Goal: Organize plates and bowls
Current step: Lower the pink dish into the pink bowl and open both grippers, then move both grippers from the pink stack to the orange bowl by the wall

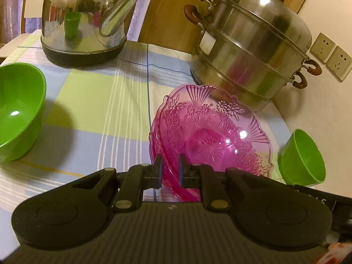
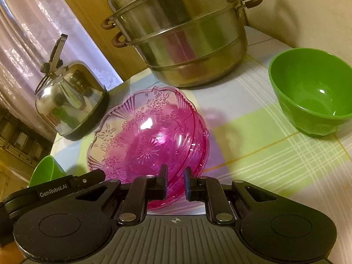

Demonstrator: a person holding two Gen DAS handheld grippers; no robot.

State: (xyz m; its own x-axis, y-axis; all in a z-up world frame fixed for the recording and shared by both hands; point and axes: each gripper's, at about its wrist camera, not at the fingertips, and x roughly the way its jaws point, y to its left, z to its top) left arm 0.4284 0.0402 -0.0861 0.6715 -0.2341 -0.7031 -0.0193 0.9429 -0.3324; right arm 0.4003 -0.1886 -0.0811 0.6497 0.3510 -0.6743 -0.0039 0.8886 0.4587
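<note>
Left tongs (image 1: 170,168) are pinched on the near-left rim of the pink plates (image 1: 209,132), jaws w/ only a narrow gap and the rim between them. Right tongs (image 2: 175,181) grip the same pink plates (image 2: 149,138) at the near-right rim, also nearly closed on it. The plates look like a nested stack of clear pink patterned dishes, tilted, held from both sides over the counter (image 1: 92,101) w/ its checked cloth. In the left view a small green bowl (image 1: 304,157) sits tilted just right of the plates, near the other tool's body; a big green bowl (image 1: 17,110) stands upright on the counter, well apart at left. In the right view the big green bowl (image 2: 312,90) is far right, the small one (image 2: 47,170) peeks at near left. Behind: steel steamer pot (image 1: 253,50) far right, kettle (image 1: 88,19) far left.
</note>
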